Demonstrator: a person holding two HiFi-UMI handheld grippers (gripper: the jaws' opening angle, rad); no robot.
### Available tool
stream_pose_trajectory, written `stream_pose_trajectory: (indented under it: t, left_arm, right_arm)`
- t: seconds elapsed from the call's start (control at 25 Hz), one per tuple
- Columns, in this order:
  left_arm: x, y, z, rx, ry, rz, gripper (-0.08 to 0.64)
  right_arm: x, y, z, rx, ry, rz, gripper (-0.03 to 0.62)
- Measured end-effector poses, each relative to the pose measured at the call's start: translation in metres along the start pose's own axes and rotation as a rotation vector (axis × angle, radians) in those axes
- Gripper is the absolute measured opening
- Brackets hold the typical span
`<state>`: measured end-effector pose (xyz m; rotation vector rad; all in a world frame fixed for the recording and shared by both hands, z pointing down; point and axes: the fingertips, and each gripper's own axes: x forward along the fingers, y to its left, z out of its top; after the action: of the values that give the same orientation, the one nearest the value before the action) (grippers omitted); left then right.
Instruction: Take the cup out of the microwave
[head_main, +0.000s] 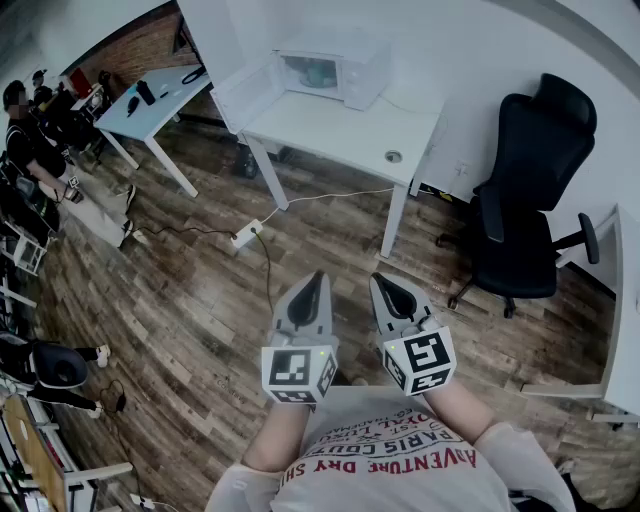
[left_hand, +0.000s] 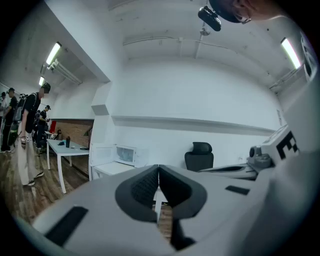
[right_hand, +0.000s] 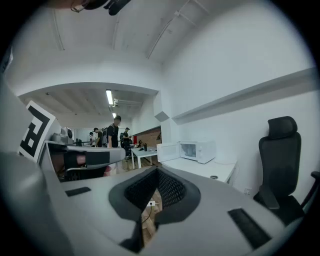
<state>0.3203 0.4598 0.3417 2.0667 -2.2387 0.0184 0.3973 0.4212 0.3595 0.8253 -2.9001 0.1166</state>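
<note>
A white microwave (head_main: 335, 62) stands at the back of a white table (head_main: 350, 128), its door (head_main: 243, 93) swung open to the left. Inside it shows a pale teal cup (head_main: 318, 72). Both grippers are held close to the person's body, over the wooden floor and well short of the table. My left gripper (head_main: 319, 279) is shut with nothing in it, and my right gripper (head_main: 378, 284) beside it is shut and empty too. The left gripper view has the microwave (left_hand: 125, 155) far off beyond the shut left gripper (left_hand: 158, 167). The right gripper view has the microwave (right_hand: 198, 150) beyond the shut right gripper (right_hand: 157, 170).
A black office chair (head_main: 530, 190) stands right of the table. A power strip (head_main: 246, 237) and its cable lie on the floor in front of the table. Another white table (head_main: 155, 100) and several people (head_main: 40, 150) are at the left. A white desk edge (head_main: 622, 330) is at the right.
</note>
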Motion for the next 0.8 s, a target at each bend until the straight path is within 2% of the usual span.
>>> stream_pose_trajectory:
  t: [0.36, 0.8]
  left_arm:
    - [0.004, 0.0, -0.003, -0.072, 0.008, -0.012, 0.008]
    - [0.008, 0.008, -0.013, -0.095, 0.035, -0.013, 0.008]
  right_arm:
    - [-0.001, -0.004, 0.0, -0.002, 0.008, -0.007, 0.011]
    - [0.007, -0.004, -0.007, 0.031, 0.021, -0.021, 0.011]
